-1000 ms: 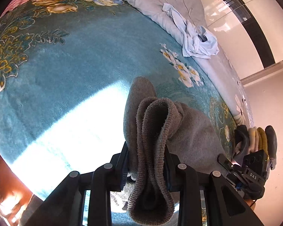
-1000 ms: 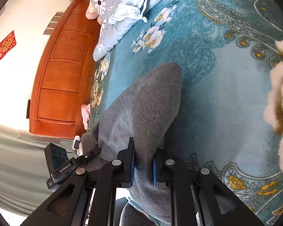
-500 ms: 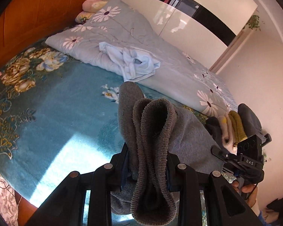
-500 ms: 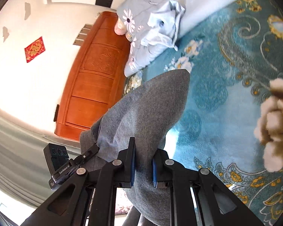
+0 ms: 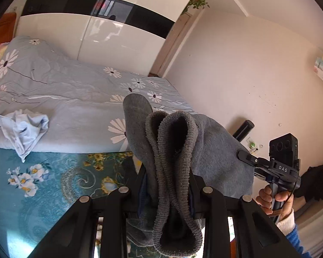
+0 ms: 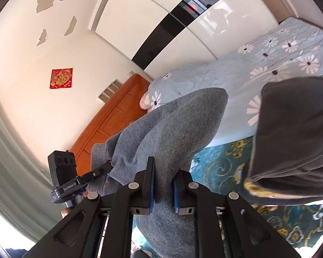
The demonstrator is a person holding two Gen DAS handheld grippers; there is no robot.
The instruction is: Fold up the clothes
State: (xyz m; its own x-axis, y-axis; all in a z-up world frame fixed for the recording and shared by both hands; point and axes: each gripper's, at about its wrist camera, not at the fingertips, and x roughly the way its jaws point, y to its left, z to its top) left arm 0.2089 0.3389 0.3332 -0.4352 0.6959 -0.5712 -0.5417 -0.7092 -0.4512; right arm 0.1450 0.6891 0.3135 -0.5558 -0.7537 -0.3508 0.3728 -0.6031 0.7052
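Observation:
A grey knitted garment (image 5: 215, 150) hangs in the air between both grippers, lifted off the bed. My left gripper (image 5: 168, 185) is shut on its bunched ribbed hem (image 5: 172, 133). My right gripper (image 6: 162, 172) is shut on a smooth grey edge of the same garment (image 6: 172, 129). In the left wrist view the right gripper's body (image 5: 277, 167) shows at the right, held by a hand (image 5: 275, 200). The right wrist view has the left gripper's body (image 6: 64, 176) at the lower left. A second dark grey fold (image 6: 295, 142) hangs at the right.
Below lies the bed with a teal floral blanket (image 5: 43, 182) and a pale blue daisy quilt (image 5: 64, 94). A crumpled light blue garment (image 5: 23, 129) sits on the quilt. White glossy wardrobe doors (image 5: 97, 34) stand behind, and a wooden headboard (image 6: 109, 124) is at the bed's end.
Both grippers have risen and tilted up, carrying the grey garment off the blanket. The views now take in the wardrobe and walls instead of mainly the blanket.

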